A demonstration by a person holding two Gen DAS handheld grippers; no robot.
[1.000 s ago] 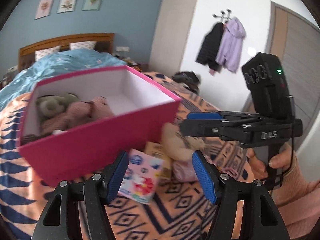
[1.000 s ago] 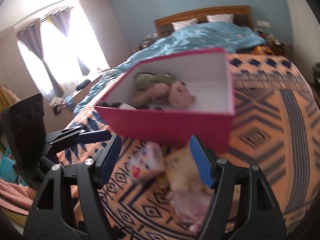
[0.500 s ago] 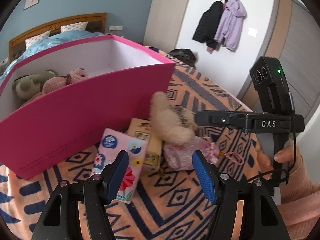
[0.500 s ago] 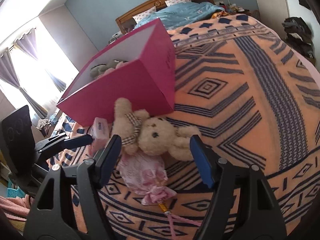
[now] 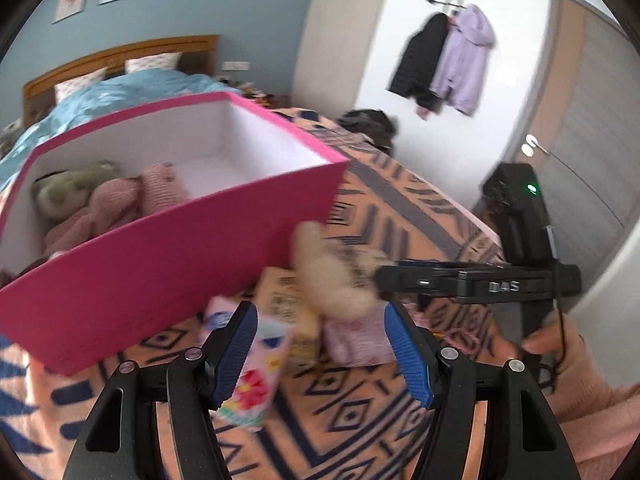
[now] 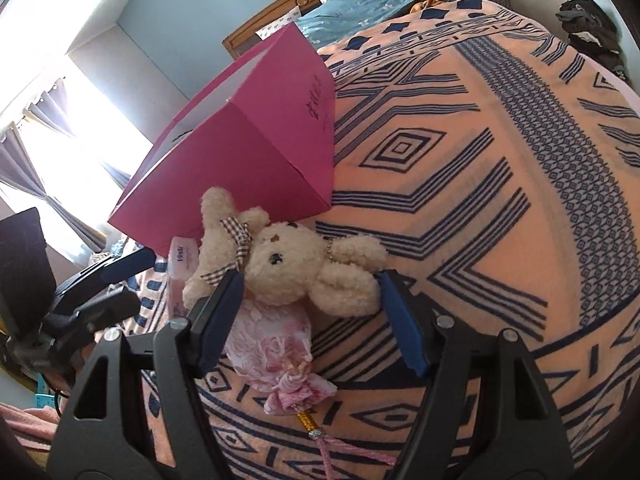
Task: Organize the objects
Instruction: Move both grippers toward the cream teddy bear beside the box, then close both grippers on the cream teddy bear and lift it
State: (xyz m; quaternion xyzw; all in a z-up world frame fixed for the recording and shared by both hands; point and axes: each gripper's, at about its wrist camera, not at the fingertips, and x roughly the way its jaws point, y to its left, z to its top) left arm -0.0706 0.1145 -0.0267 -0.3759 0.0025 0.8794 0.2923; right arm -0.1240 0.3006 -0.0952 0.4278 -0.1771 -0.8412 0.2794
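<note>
Two handheld grippers are working over an orange blanket with a navy geometric pattern point(image 6: 500, 184). The right gripper point(image 6: 310, 320) is hovering with its jaws spread wide on either side of a cream plush bunny with a checked bow point(image 6: 288, 264), the blue pads close to the toy but not pinching it. The bunny is lying partly on a pink floral drawstring pouch point(image 6: 272, 344), just in front of an open pink cardboard box with a white interior point(image 6: 256, 160).

The left gripper point(image 5: 324, 344) is also standing with jaws spread, empty, above a pale pink tissue packet with a flower print point(image 5: 256, 384). Beside that packet, a tan paper packet point(image 5: 288, 316) is lying against the box front; its print is blurred.

Inside the box point(image 5: 172, 264), a green plush toy point(image 5: 72, 192) and a pink knitted plush toy point(image 5: 128, 200) are resting at the left end; the right end is showing bare white floor.
</note>
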